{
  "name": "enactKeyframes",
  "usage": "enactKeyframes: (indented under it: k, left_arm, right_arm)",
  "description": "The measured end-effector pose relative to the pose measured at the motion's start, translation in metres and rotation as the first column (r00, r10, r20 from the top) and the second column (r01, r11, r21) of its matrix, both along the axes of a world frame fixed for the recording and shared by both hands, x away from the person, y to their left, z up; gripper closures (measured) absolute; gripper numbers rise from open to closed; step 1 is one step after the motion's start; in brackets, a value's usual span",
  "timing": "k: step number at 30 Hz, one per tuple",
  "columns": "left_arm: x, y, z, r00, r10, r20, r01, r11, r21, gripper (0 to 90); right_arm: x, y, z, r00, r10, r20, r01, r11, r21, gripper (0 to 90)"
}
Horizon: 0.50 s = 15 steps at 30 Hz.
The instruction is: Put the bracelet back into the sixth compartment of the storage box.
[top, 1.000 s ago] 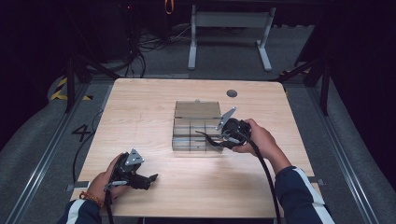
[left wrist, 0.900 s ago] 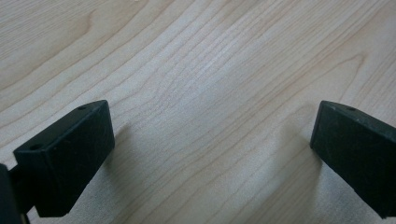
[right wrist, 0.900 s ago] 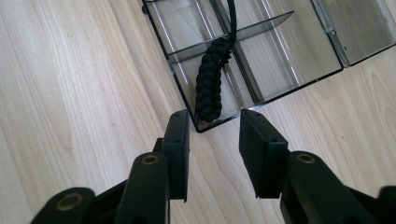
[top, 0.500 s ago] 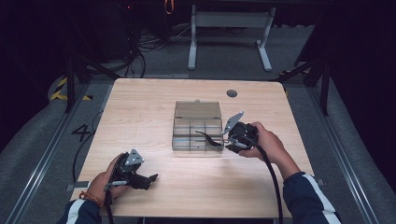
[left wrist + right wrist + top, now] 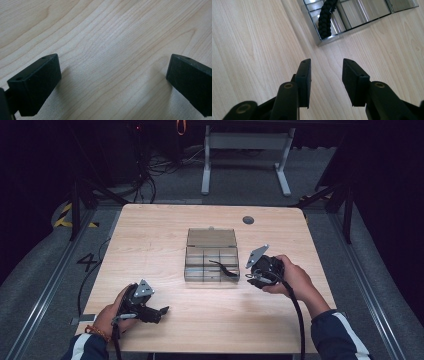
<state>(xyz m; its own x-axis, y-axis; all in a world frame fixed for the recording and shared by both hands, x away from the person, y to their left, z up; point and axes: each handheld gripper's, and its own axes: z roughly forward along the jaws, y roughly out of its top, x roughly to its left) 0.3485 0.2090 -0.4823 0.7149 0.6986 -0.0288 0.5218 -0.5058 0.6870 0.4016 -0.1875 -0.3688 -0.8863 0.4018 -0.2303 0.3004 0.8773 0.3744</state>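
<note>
While our right tool (image 5: 250, 276) rests low over the worktop (image 5: 165, 230) just off the right side of the clear compartment box (image 5: 211, 255), its jaws stand parted with nothing between them; in the right gripper view (image 5: 325, 75) we see bare wood in the gap and the box's corner just ahead. A black braided cord (image 5: 223, 268) lies in the box, draped across the dividers of its front-right compartments, one end near that corner (image 5: 325, 23). Our left tool (image 5: 162, 311) sits near the front-left edge of the worktop, well apart from the box, jaws spread wide and empty over plain wood (image 5: 112, 72). Each tool is held in one of our hands, a cable (image 5: 297, 320) trailing back from the right one. Beyond the worktop we see dark floor and a grey frame (image 5: 245, 142).
</note>
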Motion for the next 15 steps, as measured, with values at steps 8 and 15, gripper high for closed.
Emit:
enactKeyframes:
  k: [8,15]
  left_arm:
    - [0.000,0.000,0.000,1.0000,0.000,0.000,0.000,1.0000,0.000,0.2]
    - [0.000,0.000,0.000,1.0000,0.000,0.000,0.000,1.0000,0.000,0.1]
  right_arm:
    - [-0.007,-0.014,-0.004,0.9999,-0.014,0.003,0.014,1.000,0.004,57.6]
    - [-0.011,-0.022,-0.008,0.9997,-0.025,0.003,0.025,1.000,0.005,55.5]
